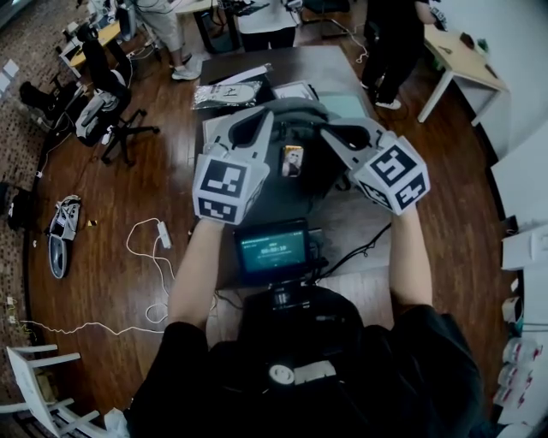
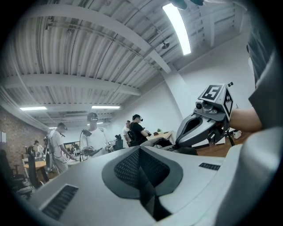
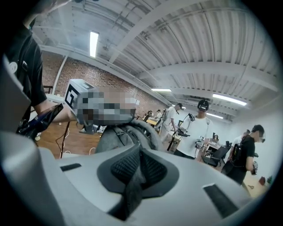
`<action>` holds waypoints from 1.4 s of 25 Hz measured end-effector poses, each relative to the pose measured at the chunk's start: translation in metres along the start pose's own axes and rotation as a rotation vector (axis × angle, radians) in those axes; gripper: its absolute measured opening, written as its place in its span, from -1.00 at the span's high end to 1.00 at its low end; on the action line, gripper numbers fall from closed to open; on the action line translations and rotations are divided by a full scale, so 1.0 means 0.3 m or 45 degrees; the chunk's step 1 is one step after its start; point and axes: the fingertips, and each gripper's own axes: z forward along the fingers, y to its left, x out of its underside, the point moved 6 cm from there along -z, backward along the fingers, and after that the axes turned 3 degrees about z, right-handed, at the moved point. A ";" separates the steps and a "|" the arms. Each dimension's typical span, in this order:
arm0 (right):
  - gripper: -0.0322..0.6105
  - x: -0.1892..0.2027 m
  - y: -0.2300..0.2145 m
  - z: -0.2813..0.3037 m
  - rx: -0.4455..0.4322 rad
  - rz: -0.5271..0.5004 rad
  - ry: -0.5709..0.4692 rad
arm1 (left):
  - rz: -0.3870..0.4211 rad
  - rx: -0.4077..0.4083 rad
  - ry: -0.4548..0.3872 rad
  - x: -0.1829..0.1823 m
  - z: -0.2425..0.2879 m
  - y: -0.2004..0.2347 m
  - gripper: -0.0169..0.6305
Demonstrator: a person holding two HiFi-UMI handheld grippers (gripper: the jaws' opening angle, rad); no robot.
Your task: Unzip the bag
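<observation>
A dark grey backpack (image 1: 295,109) stands on the table (image 1: 351,227) in front of me, and both grippers meet at its top. My left gripper (image 1: 259,121) points level; in the left gripper view its jaws (image 2: 140,150) are shut, with a dark strap (image 2: 150,194) of the bag running out from between the pads. My right gripper (image 1: 330,137) tilts slightly downward and is shut on a grey fabric pull strip (image 3: 131,190). The right gripper view shows the backpack's curved top (image 3: 132,130) just beyond that gripper (image 3: 139,149). The zipper itself is hidden.
A small screen (image 1: 272,250) sits at the table's near edge, and a small orange item (image 1: 292,161) lies on the bag. Packaged goods (image 1: 227,92) lie at the table's far end. Office chairs (image 1: 107,103), shoes (image 1: 62,229), cables (image 1: 154,248) and several standing people (image 1: 261,17) surround the table.
</observation>
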 end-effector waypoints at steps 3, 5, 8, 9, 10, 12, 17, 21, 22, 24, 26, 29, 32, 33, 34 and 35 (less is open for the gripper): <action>0.81 0.025 -0.013 -0.023 -0.005 0.021 -0.007 | -0.007 0.009 -0.003 0.000 0.003 -0.005 0.94; 0.81 0.045 -0.027 -0.038 -0.014 0.060 -0.025 | -0.007 0.014 -0.004 -0.005 0.005 -0.007 0.94; 0.81 0.061 -0.030 -0.050 -0.017 0.101 -0.047 | -0.013 0.018 -0.009 -0.008 -0.001 -0.004 0.95; 0.81 0.065 -0.031 -0.052 -0.012 0.102 -0.048 | -0.015 0.018 -0.010 -0.007 -0.002 -0.003 0.95; 0.81 0.069 -0.032 -0.056 -0.007 0.100 -0.046 | -0.016 0.018 -0.009 -0.006 -0.003 -0.002 0.95; 0.81 0.081 -0.036 -0.066 0.002 0.096 -0.039 | -0.013 0.016 -0.007 -0.005 -0.004 -0.003 0.94; 0.81 0.137 -0.039 -0.085 0.050 0.186 -0.077 | -0.005 -0.001 -0.005 -0.001 -0.010 0.007 0.95; 0.81 0.180 -0.037 -0.095 0.096 0.246 -0.111 | -0.026 -0.001 -0.007 0.002 -0.017 0.009 0.95; 0.81 0.190 -0.036 -0.096 0.106 0.254 -0.113 | -0.031 0.000 -0.007 0.006 -0.019 0.009 0.95; 0.81 0.208 -0.039 -0.100 0.131 0.257 -0.108 | -0.035 -0.004 -0.007 0.011 -0.020 0.014 0.94; 0.81 0.227 -0.046 -0.106 0.148 0.271 -0.097 | -0.038 -0.008 -0.009 0.008 -0.017 0.022 0.95; 0.81 0.253 -0.044 -0.112 0.174 0.302 -0.098 | -0.046 -0.010 -0.014 0.002 -0.019 0.031 0.95; 0.81 0.287 -0.033 -0.111 0.213 0.328 -0.102 | -0.045 -0.018 -0.017 0.008 -0.025 0.038 0.95; 0.82 0.302 -0.030 -0.110 0.222 0.338 -0.102 | -0.048 -0.018 -0.017 0.009 -0.026 0.039 0.95; 0.82 0.319 -0.030 -0.108 0.231 0.346 -0.104 | -0.051 -0.019 -0.017 0.010 -0.025 0.041 0.94; 0.82 0.338 -0.033 -0.106 0.240 0.355 -0.108 | -0.053 -0.022 -0.017 0.011 -0.024 0.044 0.95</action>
